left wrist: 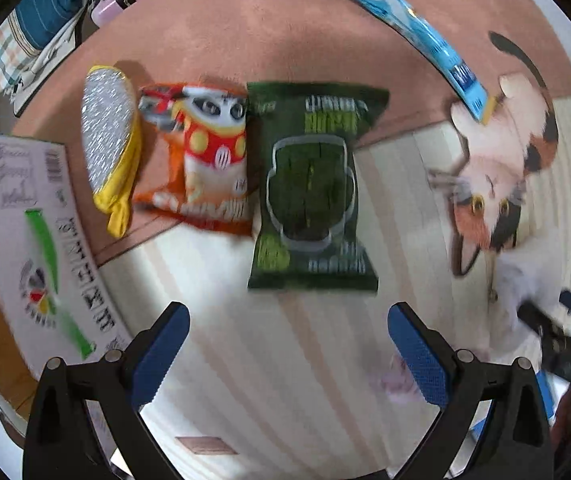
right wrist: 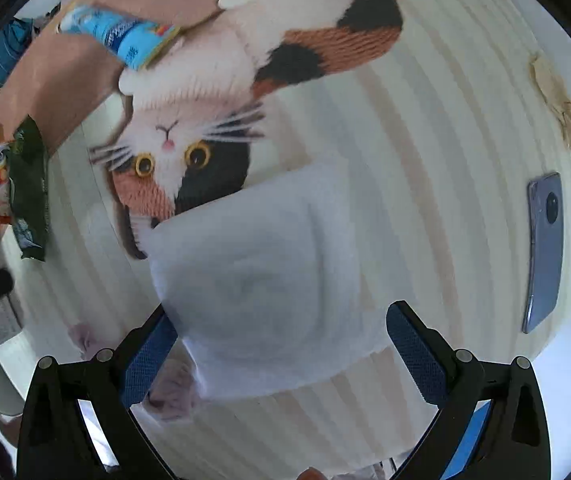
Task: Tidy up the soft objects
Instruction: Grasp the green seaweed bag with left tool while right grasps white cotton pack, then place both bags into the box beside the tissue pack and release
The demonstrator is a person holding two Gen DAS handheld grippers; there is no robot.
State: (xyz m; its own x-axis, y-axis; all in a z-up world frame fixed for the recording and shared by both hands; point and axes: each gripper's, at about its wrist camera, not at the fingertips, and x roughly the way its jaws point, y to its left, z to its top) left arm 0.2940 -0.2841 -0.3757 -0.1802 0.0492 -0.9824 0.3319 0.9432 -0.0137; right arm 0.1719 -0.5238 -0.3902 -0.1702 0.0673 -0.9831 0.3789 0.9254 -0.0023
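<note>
Left gripper fingers spread wide above a crinkled green snack bag; right gripper fingers wide around a soft white folded cloth.

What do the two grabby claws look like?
Both look the same. The left gripper and right gripper each have two black plastic arms with round silver pins, and fingers covered in bumpy blue pads. No cables or sleeves show.

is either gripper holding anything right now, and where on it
No. The left gripper is open over bare mat, short of the green snack bag. The right gripper is open around the white cloth, not clamped.
</note>
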